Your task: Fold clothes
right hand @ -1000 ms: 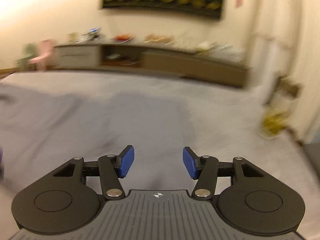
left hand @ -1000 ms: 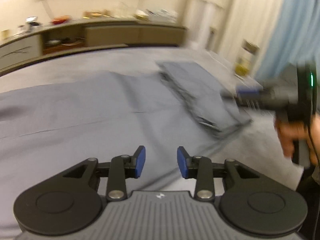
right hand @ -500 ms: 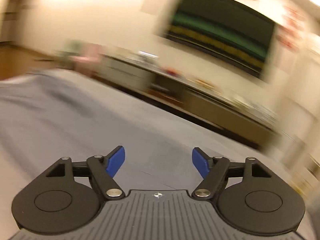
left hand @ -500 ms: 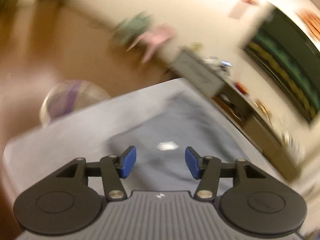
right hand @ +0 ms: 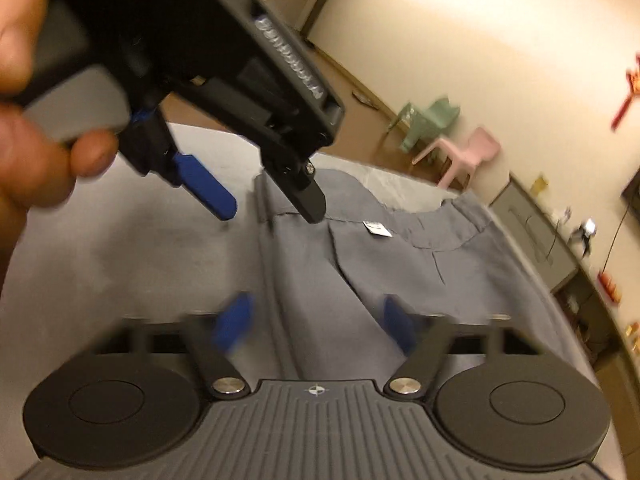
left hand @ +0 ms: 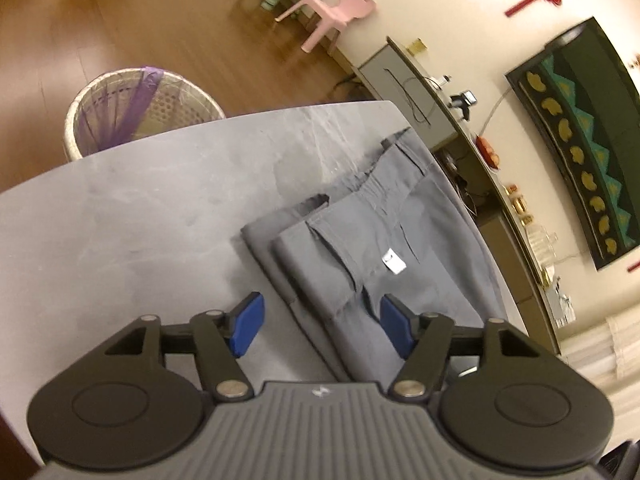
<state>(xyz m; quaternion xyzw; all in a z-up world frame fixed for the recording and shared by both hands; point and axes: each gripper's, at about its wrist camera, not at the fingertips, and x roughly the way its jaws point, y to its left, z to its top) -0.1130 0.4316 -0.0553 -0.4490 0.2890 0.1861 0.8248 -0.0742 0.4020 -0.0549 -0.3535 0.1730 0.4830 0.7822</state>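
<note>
Left gripper (left hand: 320, 322) angled down over the folded grey trousers (left hand: 384, 248) on the table (left hand: 120, 208), jaws wide, just opening. Right gripper (right hand: 316, 320) likewise angled, blurred, seemingly apart, just closing, empty.

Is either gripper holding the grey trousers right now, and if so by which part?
Nothing is held. The left gripper and right gripper hover open above the grey trousers, pads clear of the cloth.

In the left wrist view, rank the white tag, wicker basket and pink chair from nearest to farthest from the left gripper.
1. White tag, on the grey trousers just beyond the left gripper.
2. Wicker basket, on the floor, upper left.
3. Pink chair, by the far wall.
</note>
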